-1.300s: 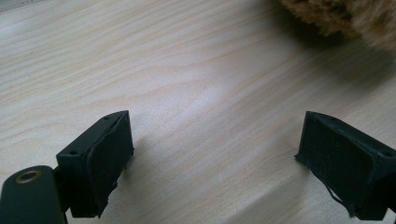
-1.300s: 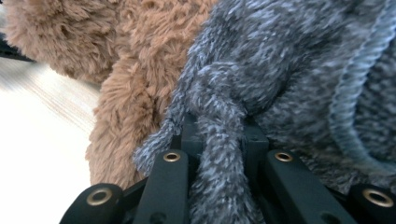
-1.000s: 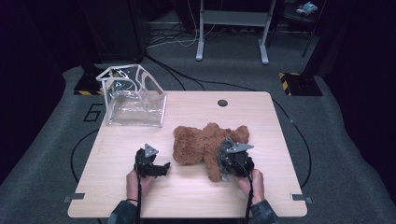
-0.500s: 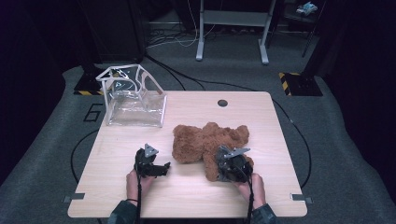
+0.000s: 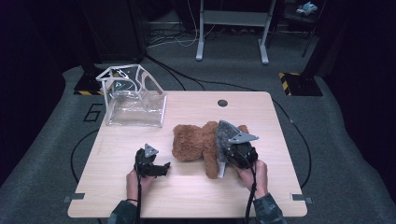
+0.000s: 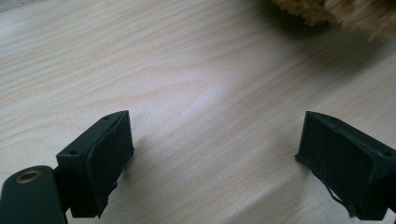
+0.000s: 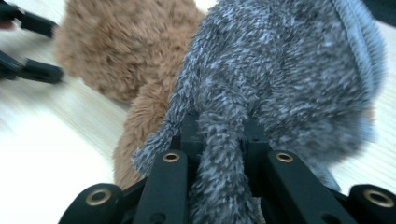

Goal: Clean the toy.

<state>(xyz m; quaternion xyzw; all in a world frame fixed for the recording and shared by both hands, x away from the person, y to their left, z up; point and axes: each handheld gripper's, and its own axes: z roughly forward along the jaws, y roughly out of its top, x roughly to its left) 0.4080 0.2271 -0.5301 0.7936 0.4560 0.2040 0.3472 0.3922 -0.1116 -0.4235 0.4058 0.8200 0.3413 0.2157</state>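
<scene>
teddy bear [image 5: 194, 142]: middle hidden under grey fuzzy cloth [image 5: 225, 135] in high view; cut by top edge in left gripper view [image 6: 343, 11], only a fur fringe.
grey fuzzy cloth: kind of garment can't tell; lower end buried between jaws in right gripper view [image 7: 280, 84].
right gripper [image 5: 223, 163]: fingertips hidden by cloth.
left gripper [image 7: 28, 46]: blurred, cut by left edge in right gripper view.
clear container [image 5: 133, 100]: contents too small to tell, far left corner of table [image 5: 187, 196].
person: only hands and sleeves, cut by bottom edge.
</scene>
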